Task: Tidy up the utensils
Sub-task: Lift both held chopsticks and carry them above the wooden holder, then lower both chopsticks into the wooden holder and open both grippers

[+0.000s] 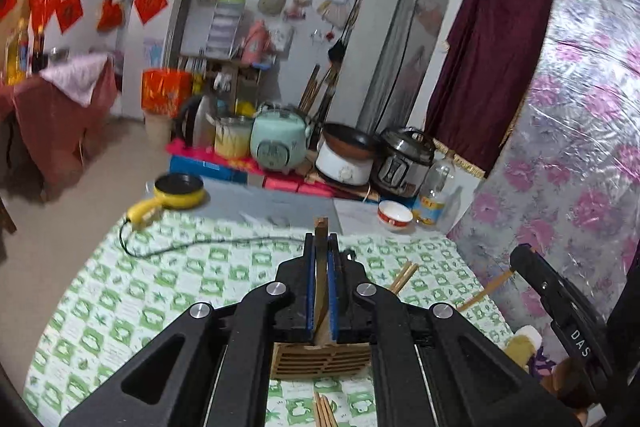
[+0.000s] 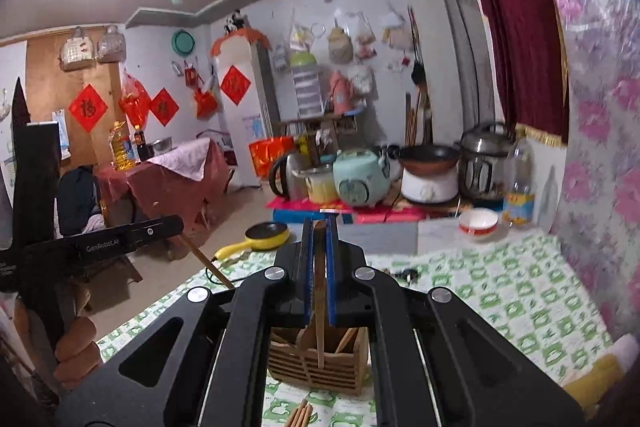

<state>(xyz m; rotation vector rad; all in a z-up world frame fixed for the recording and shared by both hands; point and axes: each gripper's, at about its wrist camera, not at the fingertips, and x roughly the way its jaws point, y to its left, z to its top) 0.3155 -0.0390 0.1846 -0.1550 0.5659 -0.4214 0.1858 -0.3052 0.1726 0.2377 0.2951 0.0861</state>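
The wooden slatted holder (image 2: 318, 367) stands upright on the green-and-white checked cloth (image 2: 500, 291) and is the landmark for everything here. Directly above it, the right gripper (image 2: 319, 227) is clamped on one wooden chopstick (image 2: 319, 307), whose lower tip hangs just over or just inside the holder's open top, beside a few wooden pieces already leaning in it. The left gripper (image 1: 321, 239) is likewise clamped on one flat wooden stick (image 1: 321, 267), held above the holder (image 1: 320, 361) in its own view. To finish this step well, I judge that each stick should be brought near vertical over a free compartment, lowered until the tip is well below the rim, and only then released, one hand at a time so the two sticks do not cross; a tilted drop could catch the rim or tip the light holder. Counted: one holder; two sticks in the grippers; roughly three loose chopsticks (image 2: 298, 415) on the cloth just in front of the holder; about two more (image 1: 404, 277) on the cloth just behind it. Farther behind the holder sit one yellow frying pan (image 2: 268, 233) and one red-and-white bowl (image 2: 478, 223).
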